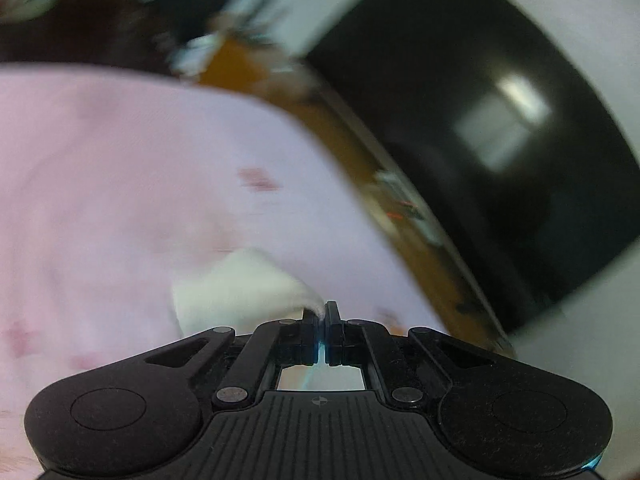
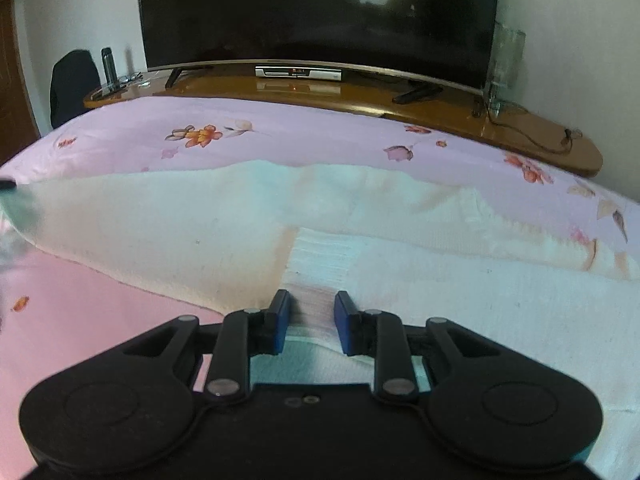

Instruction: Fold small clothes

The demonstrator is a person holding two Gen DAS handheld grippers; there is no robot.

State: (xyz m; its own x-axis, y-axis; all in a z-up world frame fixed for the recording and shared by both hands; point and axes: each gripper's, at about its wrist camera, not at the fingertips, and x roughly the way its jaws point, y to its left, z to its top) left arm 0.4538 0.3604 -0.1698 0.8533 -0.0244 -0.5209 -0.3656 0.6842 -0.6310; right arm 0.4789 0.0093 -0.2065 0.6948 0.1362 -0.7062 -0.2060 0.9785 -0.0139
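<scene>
Folding looks mid-way: the left hand-held gripper (image 1: pixel 320 312) is clenched on a corner of the cream garment (image 2: pixel 168 232) spread across the frame's middle on the bed (image 2: pixel 320 128), while the right hand-held gripper (image 2: pixel 308 312) sits released over its ribbed edge.

Motion-blurred left view, sharper right

My cream-white knitted garment (image 2: pixel 168 224) lies spread across the pink floral bedsheet (image 2: pixel 320 132), one layer folded over so a ribbed band (image 2: pixel 320 256) sits on top, just in front of my right tool. A small white corner of the fabric (image 1: pixel 240 288) shows in the blurred left view, bunched and lifted off the sheet, its tip pinched at my left tool.
</scene>
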